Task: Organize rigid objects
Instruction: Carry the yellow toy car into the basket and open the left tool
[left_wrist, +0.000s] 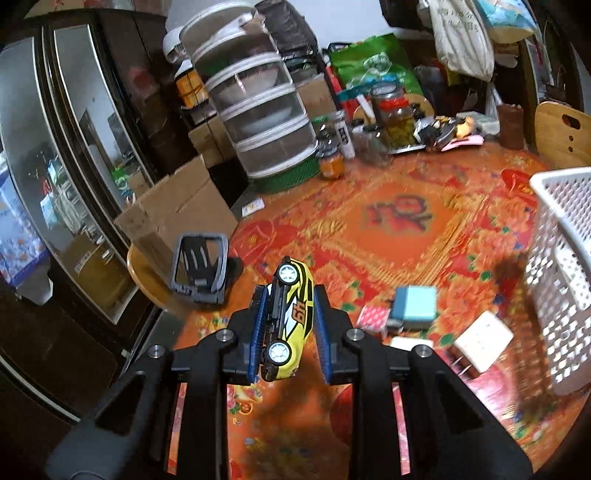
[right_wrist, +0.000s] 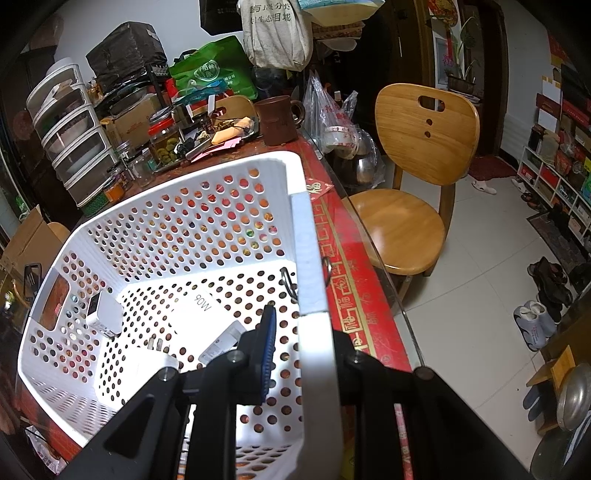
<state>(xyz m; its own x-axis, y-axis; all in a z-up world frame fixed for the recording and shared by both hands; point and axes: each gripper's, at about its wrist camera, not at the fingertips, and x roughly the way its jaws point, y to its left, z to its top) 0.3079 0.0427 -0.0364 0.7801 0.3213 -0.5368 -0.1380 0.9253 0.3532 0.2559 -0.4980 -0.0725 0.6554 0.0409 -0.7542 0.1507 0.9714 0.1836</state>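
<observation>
Gripping a yellow toy car (left_wrist: 290, 317), the left tool (left_wrist: 288, 325) clamps its sides.

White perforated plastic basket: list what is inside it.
Inside the white perforated plastic basket: a white cube charger, a flat white adapter marked 90W and a metal ring. The right gripper covers part of the floor.

The white basket (left_wrist: 561, 258) runs off the right picture edge in the left view, blurred. In the right view its wall hides the right tongs' (right_wrist: 301, 343) outer finger. Small boxes (left_wrist: 413, 304) near the tabletop's (left_wrist: 406, 221) front edge are smeared.
</observation>
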